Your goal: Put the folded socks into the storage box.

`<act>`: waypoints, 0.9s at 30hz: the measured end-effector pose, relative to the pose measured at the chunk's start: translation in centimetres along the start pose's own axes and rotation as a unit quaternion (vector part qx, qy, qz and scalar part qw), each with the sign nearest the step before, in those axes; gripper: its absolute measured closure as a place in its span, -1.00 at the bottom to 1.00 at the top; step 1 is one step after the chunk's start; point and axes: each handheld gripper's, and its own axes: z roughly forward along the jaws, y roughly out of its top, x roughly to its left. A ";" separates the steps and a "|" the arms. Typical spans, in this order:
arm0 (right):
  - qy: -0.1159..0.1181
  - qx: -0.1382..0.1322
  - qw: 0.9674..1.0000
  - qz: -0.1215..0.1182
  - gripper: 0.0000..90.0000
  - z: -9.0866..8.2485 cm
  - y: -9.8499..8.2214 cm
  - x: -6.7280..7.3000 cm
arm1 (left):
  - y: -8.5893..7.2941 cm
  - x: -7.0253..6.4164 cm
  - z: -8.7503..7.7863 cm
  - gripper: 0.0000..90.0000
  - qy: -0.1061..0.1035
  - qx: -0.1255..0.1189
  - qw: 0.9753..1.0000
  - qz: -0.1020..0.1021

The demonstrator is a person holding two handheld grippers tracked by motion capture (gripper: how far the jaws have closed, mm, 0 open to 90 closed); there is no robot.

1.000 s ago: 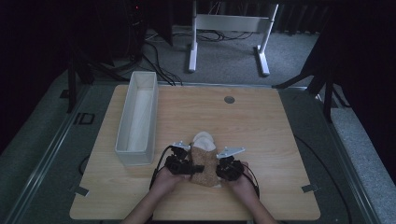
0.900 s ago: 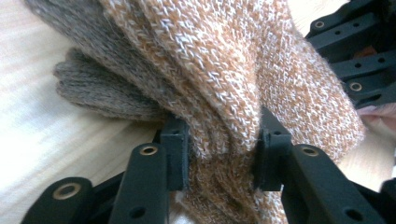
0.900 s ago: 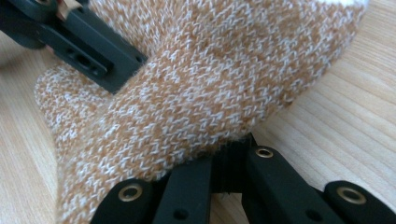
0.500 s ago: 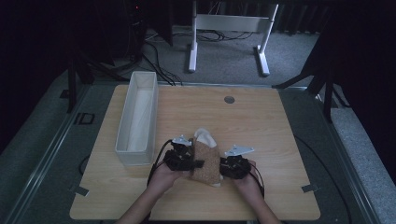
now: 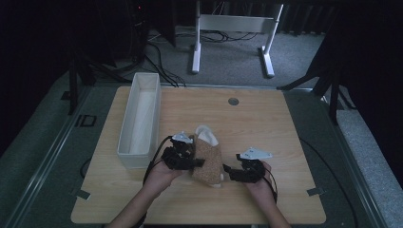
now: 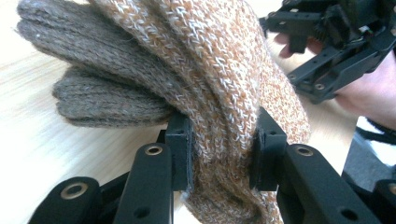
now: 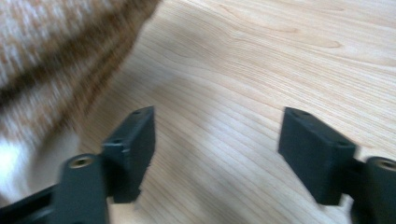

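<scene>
Left hand-held gripper [image 6: 219,154] clamped on bundled knit socks [image 5: 208,156], lifted just off bench [image 5: 266,123]. Right hand-held gripper [image 5: 227,169] beside bundle, jaws just opened wide, nothing between them. White bin [image 5: 124,142] near left side. Judgement: bundle formed and grasped; transfer to bin likely remains.

We see a wooden table [image 5: 266,118]; a white bin [image 5: 140,119] lies along its left edge, a grey disc [image 5: 233,101] near the far edge.
</scene>
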 end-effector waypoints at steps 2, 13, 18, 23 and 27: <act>0.002 -0.005 1.000 0.002 -0.48 -0.1 -0.1 -0.1 | 0.2 0.2 -0.6 0.49 0.005 0.002 1.000 -0.003; 0.009 -0.034 0.999 -0.014 -0.70 -0.3 -0.9 0.2 | 1.2 0.6 -3.1 0.49 0.040 0.019 0.999 0.015; 0.013 -0.037 0.999 -0.006 -0.70 -0.5 -1.3 -0.1 | 2.2 1.1 -4.5 0.49 0.056 0.036 0.998 0.018; 0.014 -0.041 0.999 -0.008 -0.70 -0.5 -1.6 -0.1 | 3.4 1.6 -5.9 0.49 0.075 0.048 0.996 0.024; 0.015 -0.043 0.999 -0.011 -0.70 -0.3 -1.7 -0.1 | 4.3 2.0 -7.0 0.49 0.093 0.061 0.993 0.024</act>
